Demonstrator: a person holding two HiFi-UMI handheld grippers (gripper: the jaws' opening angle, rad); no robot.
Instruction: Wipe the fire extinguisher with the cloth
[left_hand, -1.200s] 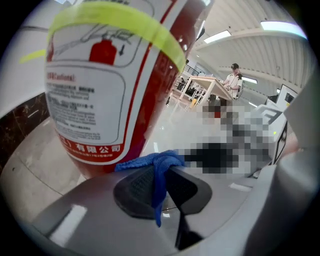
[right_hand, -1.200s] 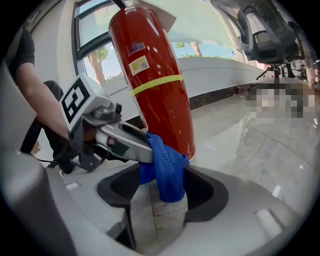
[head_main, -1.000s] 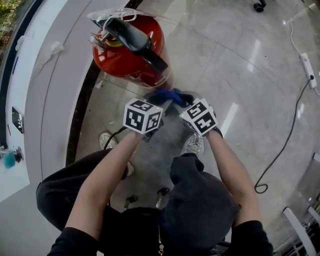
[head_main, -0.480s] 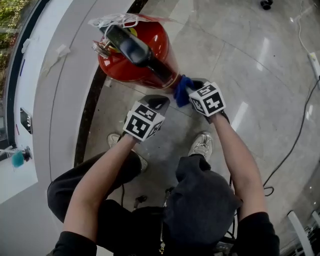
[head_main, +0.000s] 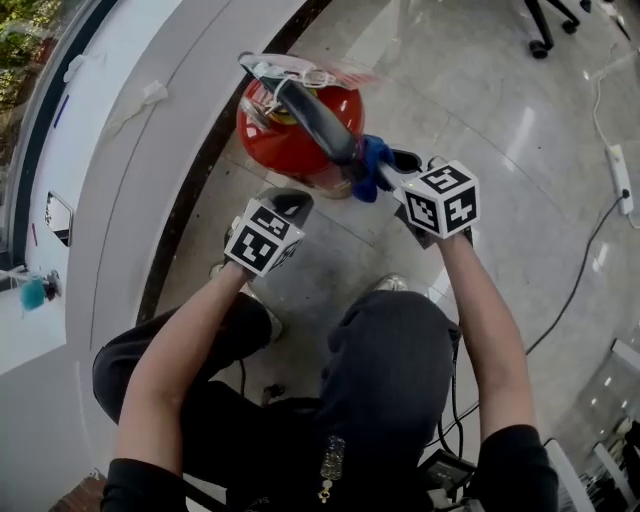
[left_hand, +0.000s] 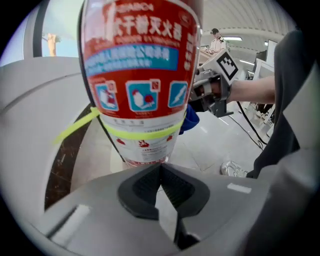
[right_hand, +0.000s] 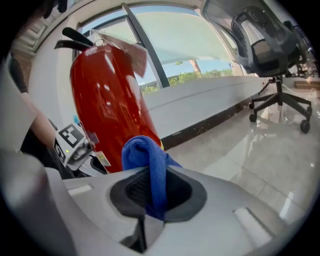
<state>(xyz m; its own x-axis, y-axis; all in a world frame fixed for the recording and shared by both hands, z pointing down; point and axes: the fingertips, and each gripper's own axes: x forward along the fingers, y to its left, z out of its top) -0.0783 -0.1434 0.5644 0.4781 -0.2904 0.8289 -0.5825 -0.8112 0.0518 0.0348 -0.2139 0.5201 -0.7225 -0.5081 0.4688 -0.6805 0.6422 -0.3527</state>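
The red fire extinguisher (head_main: 290, 135) stands on the floor by the window ledge, with a black handle and hose on top. My right gripper (head_main: 388, 175) has just been closing and is shut on the blue cloth (head_main: 368, 165), which sits at the extinguisher's right side by the hose end. In the right gripper view the cloth (right_hand: 147, 160) hangs folded between the pads in front of the red cylinder (right_hand: 107, 115). My left gripper (head_main: 288, 203) is shut and holds nothing, just below the extinguisher. In the left gripper view the labelled cylinder (left_hand: 140, 75) is straight ahead and the cloth (left_hand: 191, 118) peeks out behind it.
A white window ledge (head_main: 120, 130) with a dark floor border runs along the left. An office chair (right_hand: 270, 50) stands farther off on the glossy floor. A power strip (head_main: 615, 160) and a black cable (head_main: 580, 280) lie at the right. The person's shoe (head_main: 385, 283) is near.
The two grippers were together at the cloth, low by the extinguisher's base. The right one has risen with the cloth to the extinguisher's side, and the left one has drawn apart to the left.
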